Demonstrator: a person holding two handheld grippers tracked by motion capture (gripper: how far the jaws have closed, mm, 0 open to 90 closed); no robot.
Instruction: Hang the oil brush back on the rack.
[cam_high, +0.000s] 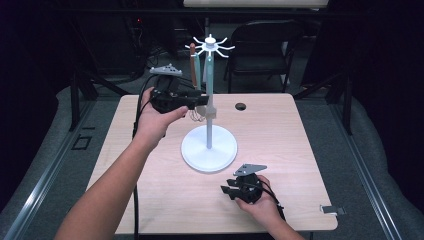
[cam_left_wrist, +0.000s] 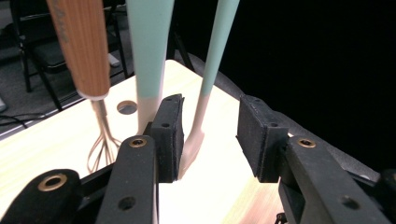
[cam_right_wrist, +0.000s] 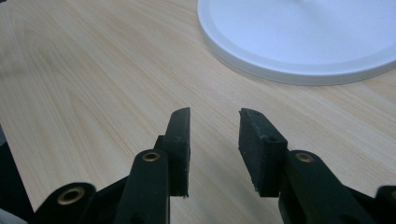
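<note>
Two hand-held grippers, one utensil stand, three hanging utensils, one table.

Left gripper (cam_high: 200, 100): held up above the far left part of the table (cam_high: 150, 200), at the lower ends of the hanging utensils. In the left gripper view (cam_left_wrist: 208, 135) its jaws stand apart, with the pale tip of the slim mint-handled utensil (cam_left_wrist: 212, 70) between them. That tip lies close against the inner face of the left pad (cam_left_wrist: 169, 135); the right pad is clear of it. Whether tip and pad truly touch cannot be told.

Right gripper (cam_high: 231, 190): held low over the near right part of the table, just in front of the stand's base. In the right gripper view (cam_right_wrist: 215, 149) its jaws are apart with nothing between them, bare wood below.

Utensil stand (cam_high: 209, 100): white, upright, round base (cam_right_wrist: 299, 37) resting on the table's middle, hooked spokes at the top.

Wooden-handled whisk (cam_left_wrist: 84, 51): hangs from the stand, wire loops lowest, left of the mint pieces in the left gripper view.

Broad mint-handled utensil (cam_left_wrist: 148, 51): hangs just beside the slim one, its lower end hidden behind the left pad.

Table: light wood, a round dark hole (cam_high: 241, 106) near the far edge.
</note>
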